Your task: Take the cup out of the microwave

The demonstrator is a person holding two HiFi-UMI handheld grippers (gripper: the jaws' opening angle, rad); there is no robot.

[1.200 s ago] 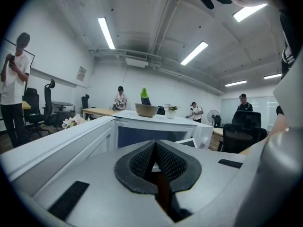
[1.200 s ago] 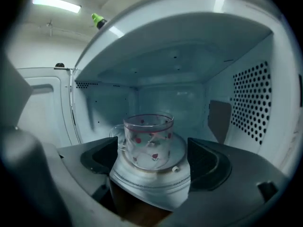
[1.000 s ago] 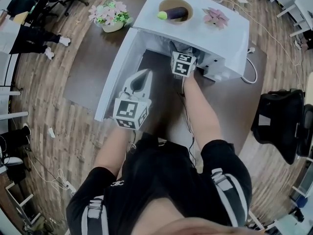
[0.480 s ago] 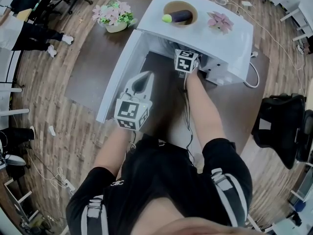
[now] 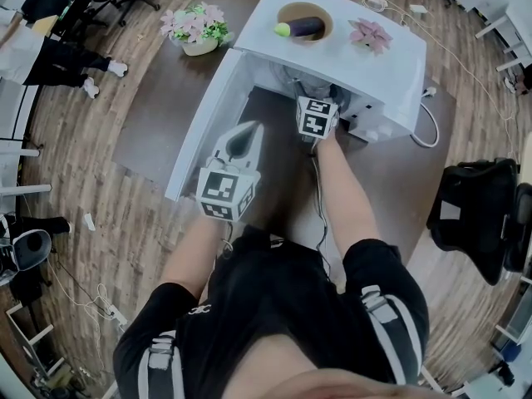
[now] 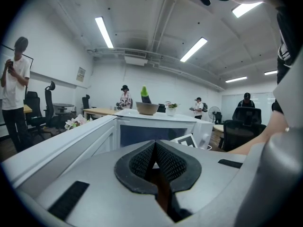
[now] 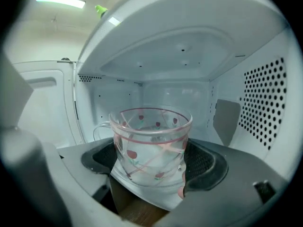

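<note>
I judge this to be the carrying-out step. My right gripper (image 7: 154, 168) is in the mouth of the microwave (image 5: 349, 52), and its two dark pads (image 7: 206, 167) press on opposite sides of the cup (image 7: 151, 136), so I have a hold on it. The cup is at the front of the microwave's cavity. The perforated wall is to its right, and brown wood shows below it, so I think it is already at the threshold.

My left gripper (image 6: 155, 162) hangs outside the microwave, beside the open door (image 5: 204, 127). Its jaws are pressed together with nothing between them.

The next move calls for a straight, level pull back out of the microwave, low enough to clear its ceiling and away from the door on the left. Glass is slick, so I should not loosen the squeeze.

The cup is clear glass with a pink band under the rim, thin pink crossing lines and small red fruit or flower prints (I cannot tell which). Its handle (image 7: 102, 129) points toward the door side of the microwave. I cannot tell whether it holds liquid.
</note>
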